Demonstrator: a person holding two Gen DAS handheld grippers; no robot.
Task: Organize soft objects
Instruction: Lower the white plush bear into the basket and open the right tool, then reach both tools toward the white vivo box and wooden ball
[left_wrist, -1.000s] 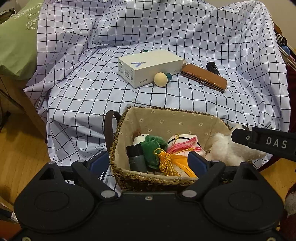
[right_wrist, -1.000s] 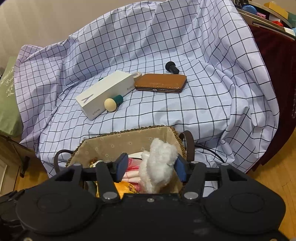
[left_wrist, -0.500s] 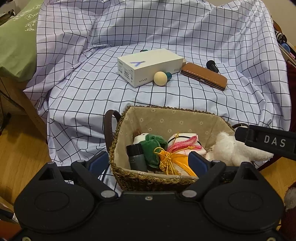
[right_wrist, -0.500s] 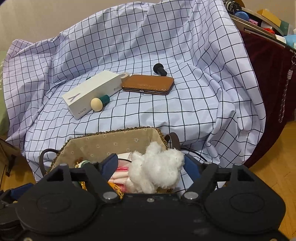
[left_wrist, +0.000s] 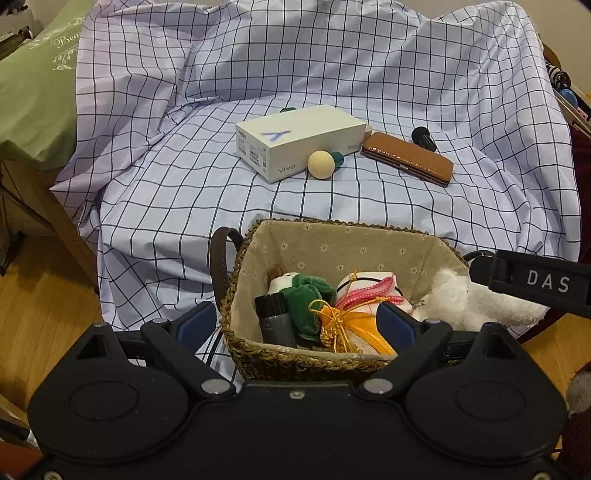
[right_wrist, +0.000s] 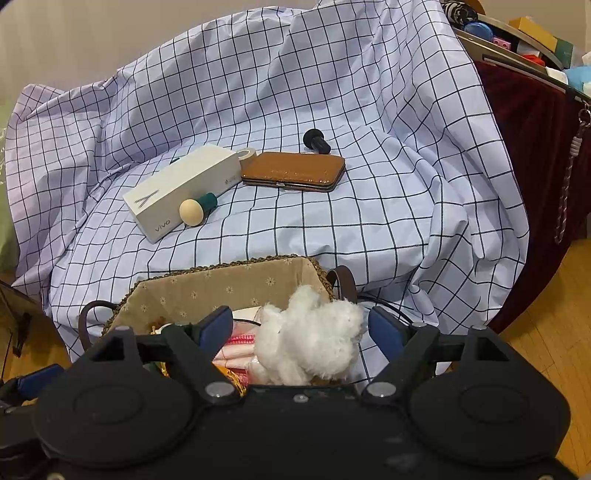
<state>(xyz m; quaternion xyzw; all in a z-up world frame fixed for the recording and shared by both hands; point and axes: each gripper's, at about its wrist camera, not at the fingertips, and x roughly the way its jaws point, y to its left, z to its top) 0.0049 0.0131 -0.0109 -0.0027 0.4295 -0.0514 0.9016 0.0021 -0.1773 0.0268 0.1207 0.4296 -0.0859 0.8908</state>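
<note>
Since the earlier frame, right gripper (right_wrist: 301, 330) jaws have spread and are opening, pads clear of the white plush toy (right_wrist: 308, 345) between them. It rests on the basket (left_wrist: 255, 258) rim at 3 o'clock, released for storage. Left gripper (left_wrist: 297, 325) stands open, straddling the basket's near wall, touching nothing.

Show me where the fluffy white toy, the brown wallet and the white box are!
fluffy white toy (right_wrist: 310, 343): right wrist view, middle of its fur.
brown wallet (right_wrist: 295, 170): right wrist view, middle of its top face.
white box (left_wrist: 299, 129): left wrist view, middle of its lid.
</note>
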